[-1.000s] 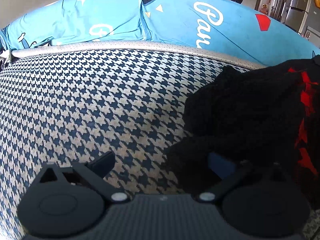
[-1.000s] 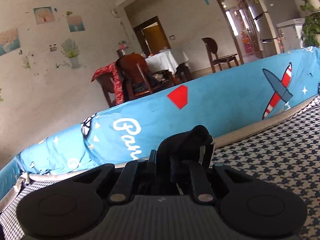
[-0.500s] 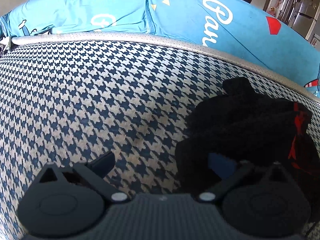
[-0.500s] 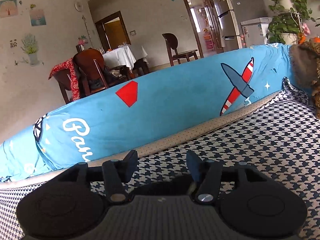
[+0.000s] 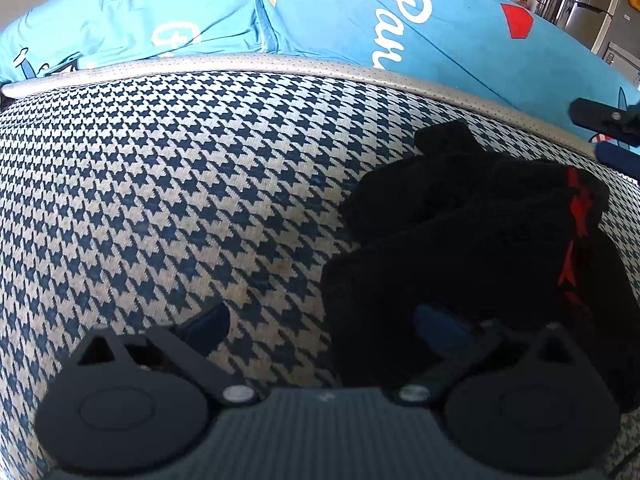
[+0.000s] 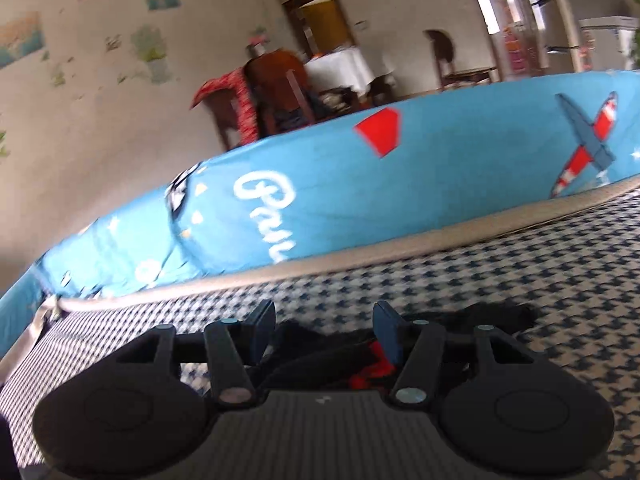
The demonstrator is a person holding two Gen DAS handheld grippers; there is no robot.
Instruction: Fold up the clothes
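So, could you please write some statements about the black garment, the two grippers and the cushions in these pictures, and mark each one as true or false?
1. The black garment lies bunched on the houndstooth seat. True.
2. The garment has yellow markings. False: its markings are red.
3. The left gripper is open. True: its left finger is over bare seat, and its right finger is over the garment.
4. The right gripper is clamped on the garment. False: its fingers stand apart, with the garment below and nothing pinched.
5. The blue cushions behind the seat are plain. False: they carry white lettering, a red shape and a plane.
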